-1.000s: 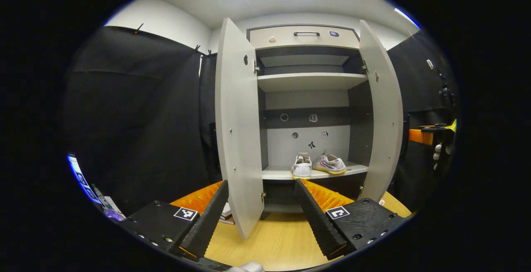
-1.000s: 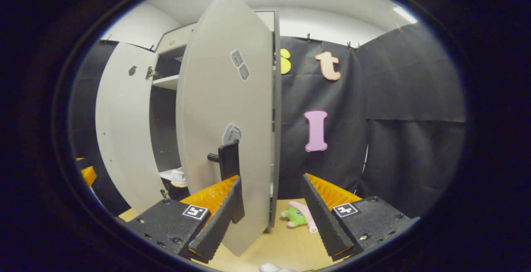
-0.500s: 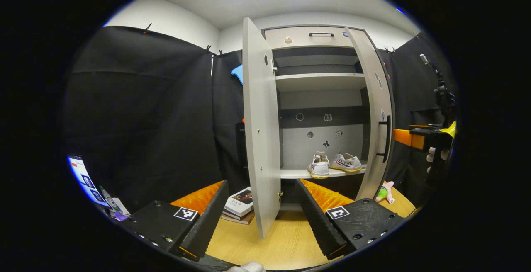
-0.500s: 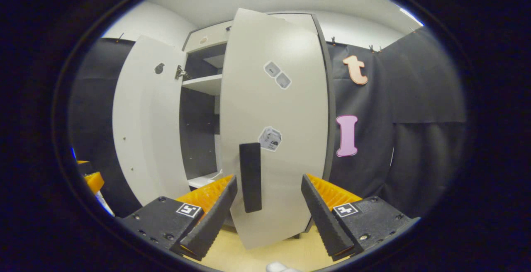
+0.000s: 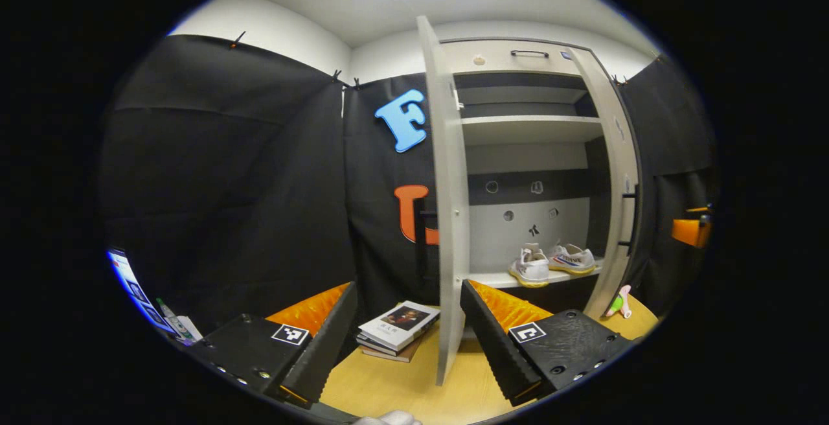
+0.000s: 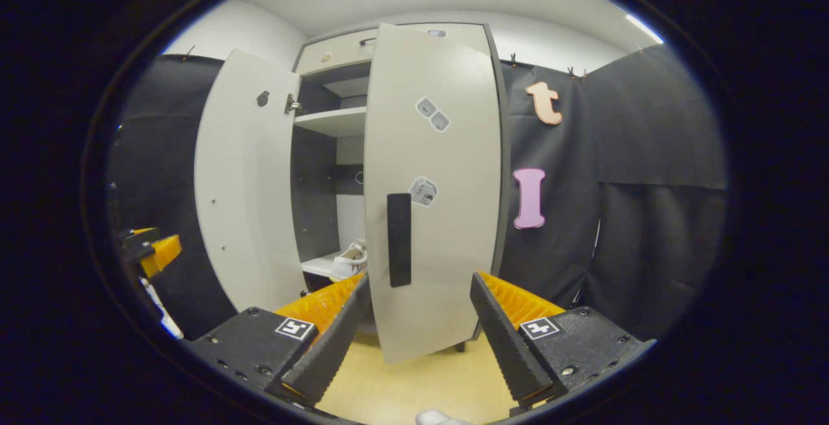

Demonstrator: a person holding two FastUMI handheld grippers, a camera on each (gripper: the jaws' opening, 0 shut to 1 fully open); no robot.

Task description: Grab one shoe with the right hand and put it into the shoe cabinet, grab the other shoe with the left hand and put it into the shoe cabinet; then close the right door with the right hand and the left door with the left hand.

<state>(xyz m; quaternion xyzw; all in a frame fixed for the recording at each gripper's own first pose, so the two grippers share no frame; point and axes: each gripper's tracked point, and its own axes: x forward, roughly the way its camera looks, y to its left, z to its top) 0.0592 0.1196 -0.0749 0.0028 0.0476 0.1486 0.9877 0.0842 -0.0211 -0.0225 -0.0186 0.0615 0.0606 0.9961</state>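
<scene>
Two white shoes (image 5: 531, 266) (image 5: 573, 258) sit side by side on the lower shelf of the grey shoe cabinet (image 5: 528, 130). The left door (image 5: 447, 218) stands out edge-on, straight ahead of my open left gripper (image 5: 408, 284), whose fingers hold nothing. The right door (image 6: 434, 185) is swung most of the way in but still ajar. Its black handle (image 6: 399, 240) is just ahead of my open right gripper (image 6: 420, 277), apart from the fingers. One shoe (image 6: 350, 260) peeks through the gap beside the left door (image 6: 243, 185). The left gripper (image 6: 152, 253) shows orange at the far left.
A stack of books (image 5: 395, 328) lies on the wooden floor (image 5: 388, 379) left of the left door. A small pink and green toy (image 5: 618, 302) lies by the right door's foot. Black cloth walls flank the cabinet on both sides.
The right door has swung from wide open to nearly shut, and my right gripper has drawn slightly back from it. My left gripper has shifted left, round to the left door's outer edge.
</scene>
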